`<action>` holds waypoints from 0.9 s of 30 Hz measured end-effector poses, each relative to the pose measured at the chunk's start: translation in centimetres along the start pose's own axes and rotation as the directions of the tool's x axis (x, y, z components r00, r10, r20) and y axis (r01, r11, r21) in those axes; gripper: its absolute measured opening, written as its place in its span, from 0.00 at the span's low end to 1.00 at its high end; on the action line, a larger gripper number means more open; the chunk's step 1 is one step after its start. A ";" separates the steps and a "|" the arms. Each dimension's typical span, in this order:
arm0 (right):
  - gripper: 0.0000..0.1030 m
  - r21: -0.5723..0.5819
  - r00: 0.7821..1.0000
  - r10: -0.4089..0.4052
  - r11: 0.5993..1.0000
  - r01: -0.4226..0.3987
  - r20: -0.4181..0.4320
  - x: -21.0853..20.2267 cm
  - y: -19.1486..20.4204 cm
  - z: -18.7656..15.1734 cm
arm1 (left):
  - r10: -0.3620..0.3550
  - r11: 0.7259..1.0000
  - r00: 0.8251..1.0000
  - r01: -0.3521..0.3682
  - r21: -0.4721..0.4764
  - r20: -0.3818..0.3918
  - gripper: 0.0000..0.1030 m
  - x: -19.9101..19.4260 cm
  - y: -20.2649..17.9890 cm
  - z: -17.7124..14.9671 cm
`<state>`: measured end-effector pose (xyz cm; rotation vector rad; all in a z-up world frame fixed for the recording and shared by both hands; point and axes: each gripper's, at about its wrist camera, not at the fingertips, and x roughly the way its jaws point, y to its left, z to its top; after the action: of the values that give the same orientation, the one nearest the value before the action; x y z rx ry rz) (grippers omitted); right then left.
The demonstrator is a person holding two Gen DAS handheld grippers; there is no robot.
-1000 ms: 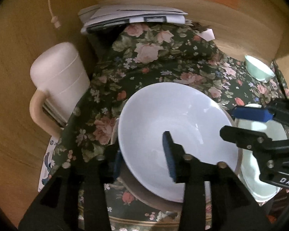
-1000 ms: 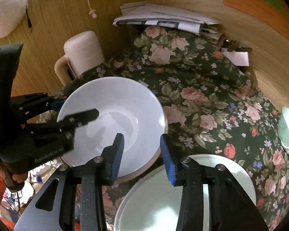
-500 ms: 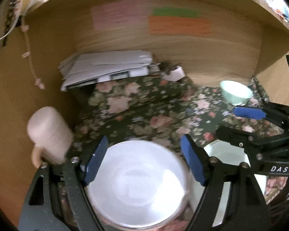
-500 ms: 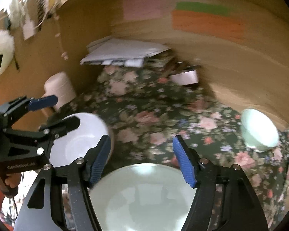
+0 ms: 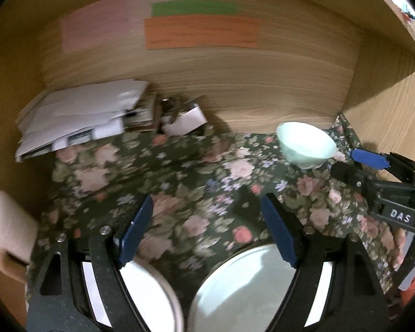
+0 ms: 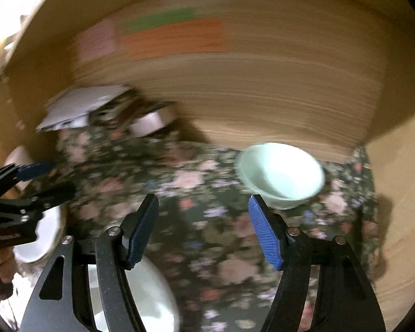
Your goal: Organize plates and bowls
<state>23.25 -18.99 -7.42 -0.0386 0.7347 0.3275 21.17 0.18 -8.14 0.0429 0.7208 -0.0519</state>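
Note:
A large white bowl [image 5: 149, 287] sits on the floral cloth at the lower left, partly behind my left gripper's fingers. Beside it lies a pale green plate [image 5: 246, 285]. My left gripper [image 5: 206, 229] hangs above the cloth behind both, its jaws opening with nothing between them. A small mint bowl [image 5: 305, 144] stands at the back right. My right gripper [image 6: 203, 229] is open and empty, its right pad just short of the mint bowl [image 6: 279, 174]. In the right wrist view the plate [image 6: 152, 290] and the white bowl [image 6: 45, 235] lie low on the left.
A floral cloth [image 5: 207, 182] covers the shelf, with wooden walls behind and to the right. A stack of papers [image 5: 77, 121] and a small white box [image 5: 184, 119] sit at the back left. A cream jug [image 5: 8, 227] stands at the left edge.
Both grippers have opened, let go of the white bowl and drawn back and up. The bowl and plate now sit at the bottom of both views; the mint bowl is nearer the right gripper.

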 end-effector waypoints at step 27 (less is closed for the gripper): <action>0.42 0.181 0.974 -0.088 0.975 0.126 -0.207 10.7 -11.5 0.6 | -0.009 1.000 0.995 0.008 -0.007 -0.098 0.81 11.5 -5.6 5.7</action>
<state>34.60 -26.81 -14.99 0.0735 0.9559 0.1486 33.18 -6.07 -11.52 0.0364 0.8191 -0.0561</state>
